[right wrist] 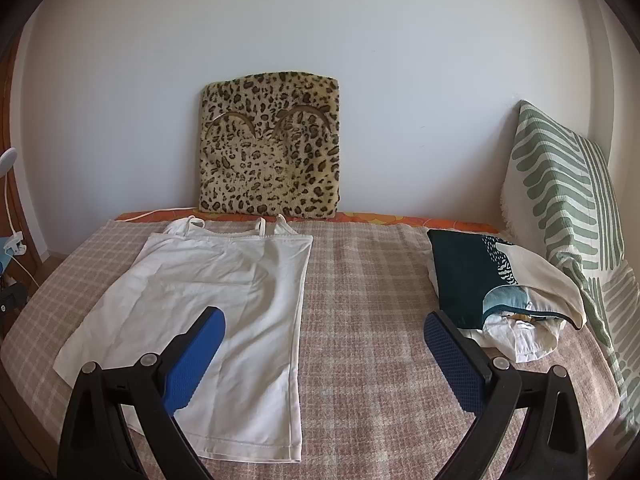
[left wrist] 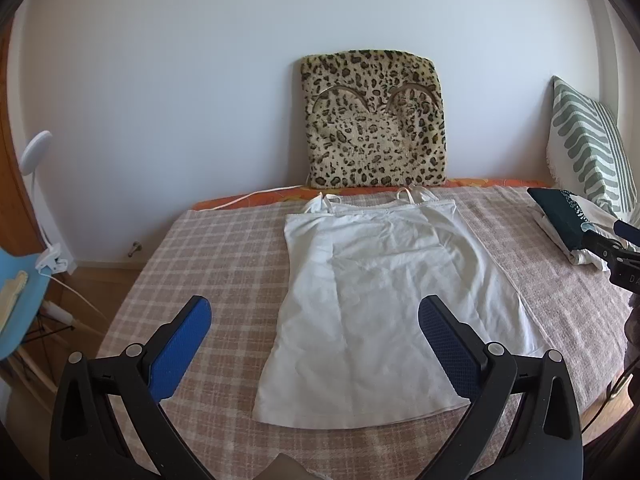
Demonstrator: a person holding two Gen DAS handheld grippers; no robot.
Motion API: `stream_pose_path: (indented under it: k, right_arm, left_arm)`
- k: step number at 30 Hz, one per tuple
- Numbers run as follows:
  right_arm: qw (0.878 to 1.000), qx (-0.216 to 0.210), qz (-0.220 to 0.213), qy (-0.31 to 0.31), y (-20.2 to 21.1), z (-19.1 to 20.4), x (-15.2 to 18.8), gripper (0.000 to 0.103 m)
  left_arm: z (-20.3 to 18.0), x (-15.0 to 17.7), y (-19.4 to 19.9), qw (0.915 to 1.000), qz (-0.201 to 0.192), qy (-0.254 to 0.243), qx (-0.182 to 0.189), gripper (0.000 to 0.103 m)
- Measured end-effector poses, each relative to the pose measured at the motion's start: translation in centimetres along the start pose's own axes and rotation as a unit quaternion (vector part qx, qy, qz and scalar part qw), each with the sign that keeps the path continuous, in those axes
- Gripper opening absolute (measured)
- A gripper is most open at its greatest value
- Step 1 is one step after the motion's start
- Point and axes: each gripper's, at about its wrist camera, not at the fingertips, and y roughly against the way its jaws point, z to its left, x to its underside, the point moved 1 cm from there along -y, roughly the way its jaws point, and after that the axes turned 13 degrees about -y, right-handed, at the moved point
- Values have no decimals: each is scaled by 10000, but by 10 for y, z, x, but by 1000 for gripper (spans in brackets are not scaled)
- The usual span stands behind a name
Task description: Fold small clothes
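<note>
Left wrist view: left gripper [left wrist: 315, 318] spread wide, nothing between its fingers, hovering above the near hem of the white top [left wrist: 384, 292]. Top lying flat on the checked bed cover [left wrist: 208, 248], long axis running away toward the leopard cushion [left wrist: 374, 120] — straps at the far end.

Right wrist view: right gripper [right wrist: 325, 334] likewise wide apart and empty. Top [right wrist: 224, 304] off to its left, pile of clothes [right wrist: 500, 284] to its right — left gripper probably the nearer to the hem.

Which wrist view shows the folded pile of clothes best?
The right wrist view: the pile lies whole and close, dark patterned piece on top. The left wrist view catches only part of it at the right edge, behind the right gripper.
</note>
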Motion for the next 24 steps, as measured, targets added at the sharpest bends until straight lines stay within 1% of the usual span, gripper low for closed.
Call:
stream_pose_path:
  k: [24]
  right_arm:
    - [10000, -9, 19, -6, 0, 0, -1, 101]
  left_arm:
    - [-1, -2, 5, 10000, -85, 21, -7, 103]
